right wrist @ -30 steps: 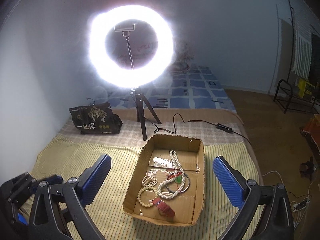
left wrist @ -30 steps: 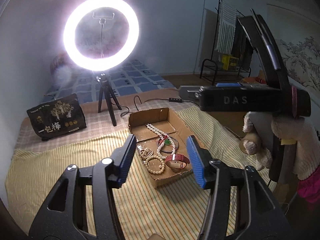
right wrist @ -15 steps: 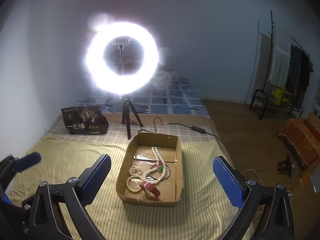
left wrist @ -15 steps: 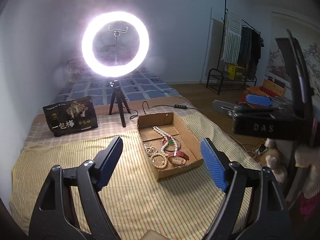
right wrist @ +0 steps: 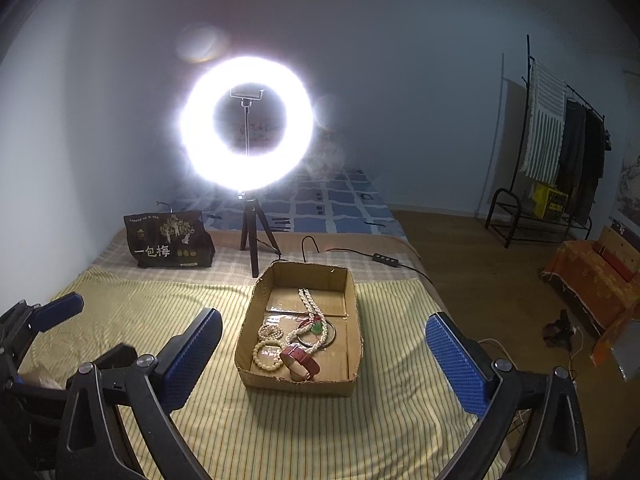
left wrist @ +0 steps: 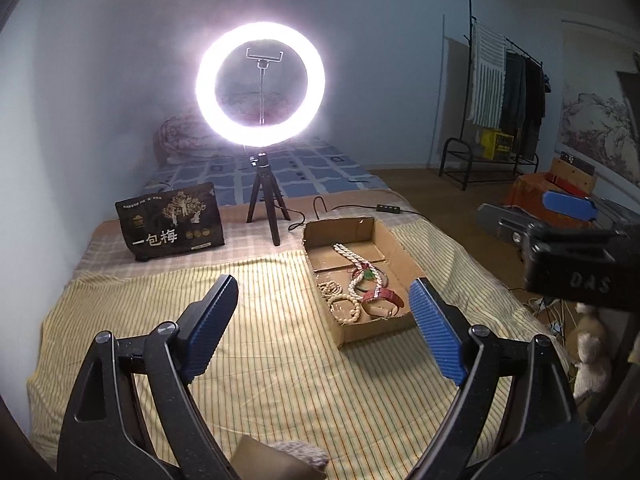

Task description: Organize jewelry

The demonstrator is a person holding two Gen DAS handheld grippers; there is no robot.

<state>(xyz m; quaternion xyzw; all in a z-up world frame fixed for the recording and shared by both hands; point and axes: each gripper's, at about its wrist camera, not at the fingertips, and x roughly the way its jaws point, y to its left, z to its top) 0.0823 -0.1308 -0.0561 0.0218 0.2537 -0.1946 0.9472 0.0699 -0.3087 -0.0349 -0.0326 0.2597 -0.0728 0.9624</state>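
A shallow cardboard box [left wrist: 394, 250] [right wrist: 350, 280] sits on the yellow striped cloth. In it lie a long pearl necklace [left wrist: 352, 258] [right wrist: 308, 300], cream bead bracelets [left wrist: 348, 304] [right wrist: 266, 354], a red bracelet [left wrist: 384, 296] [right wrist: 300, 362], a green pendant [right wrist: 317, 327] and dark bangles. My left gripper [left wrist: 324, 328] is open and empty, held back from the box, which lies ahead to its right. My right gripper [right wrist: 324, 360] is open and empty, the box between its fingers in view but farther off. Each gripper shows at the edge of the other's view.
A lit ring light on a small tripod [left wrist: 260, 80] [right wrist: 246, 124] stands behind the box, its cable [right wrist: 360, 254] trailing right. A black printed bag [left wrist: 170, 226] [right wrist: 168, 240] stands at the back left. A clothes rack [left wrist: 504, 100] and orange-covered boxes [right wrist: 592, 276] stand on the floor at right.
Both grippers have pulled back and away from the box, which now looks smaller and farther. The left gripper's jaws opened wider. The jewelry has not moved.
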